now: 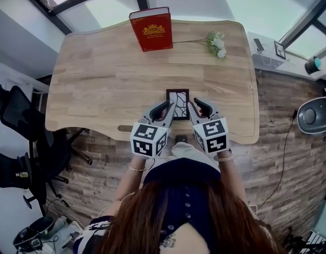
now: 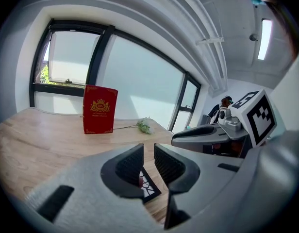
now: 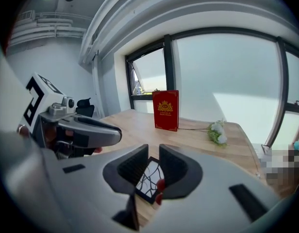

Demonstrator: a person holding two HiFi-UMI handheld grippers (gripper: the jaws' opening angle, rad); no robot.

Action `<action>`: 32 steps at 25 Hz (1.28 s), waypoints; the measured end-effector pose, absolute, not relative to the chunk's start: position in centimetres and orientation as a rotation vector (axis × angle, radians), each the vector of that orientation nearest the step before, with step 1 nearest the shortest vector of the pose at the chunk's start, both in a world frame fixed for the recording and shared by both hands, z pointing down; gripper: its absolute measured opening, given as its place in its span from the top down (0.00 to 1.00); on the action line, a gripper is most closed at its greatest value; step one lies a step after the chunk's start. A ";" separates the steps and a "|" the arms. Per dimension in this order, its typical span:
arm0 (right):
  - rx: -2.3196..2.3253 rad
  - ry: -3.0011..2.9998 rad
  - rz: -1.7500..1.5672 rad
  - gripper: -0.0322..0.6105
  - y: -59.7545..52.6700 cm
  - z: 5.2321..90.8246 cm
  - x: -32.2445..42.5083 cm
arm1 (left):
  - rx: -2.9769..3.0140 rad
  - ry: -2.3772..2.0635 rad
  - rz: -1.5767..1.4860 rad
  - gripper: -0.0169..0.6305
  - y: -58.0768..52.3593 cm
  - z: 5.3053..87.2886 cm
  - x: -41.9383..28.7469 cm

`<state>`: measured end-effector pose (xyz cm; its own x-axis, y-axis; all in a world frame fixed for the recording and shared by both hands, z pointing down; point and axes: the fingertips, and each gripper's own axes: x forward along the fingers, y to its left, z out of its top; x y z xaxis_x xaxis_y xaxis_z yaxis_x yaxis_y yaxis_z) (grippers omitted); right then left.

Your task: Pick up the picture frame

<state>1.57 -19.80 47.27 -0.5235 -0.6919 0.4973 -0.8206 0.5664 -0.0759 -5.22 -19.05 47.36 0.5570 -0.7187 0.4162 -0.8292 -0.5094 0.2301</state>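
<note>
Picture frame (image 1: 178, 103) lies flat on the desk (image 1: 99, 78), not yet lifted; your left gripper (image 1: 164, 109) and right gripper (image 1: 198, 107) flank it, fingers together, empty.

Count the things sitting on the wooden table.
3: a red book standing at the far edge, a white flower sprig to its right, and a picture frame at the near edge.
</note>
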 end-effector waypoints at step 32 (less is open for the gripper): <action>1.034 -2.169 0.647 0.79 -22.4 60.7 2.0 | 2.097 -1.131 0.611 0.75 -21.6 60.1 -6.3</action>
<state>2.00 -22.37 60.74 -0.4845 -0.4918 0.7235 -0.8079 0.5688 -0.1543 -6.29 -21.64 60.10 0.5148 -0.5399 0.6659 -0.8529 -0.4007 0.3346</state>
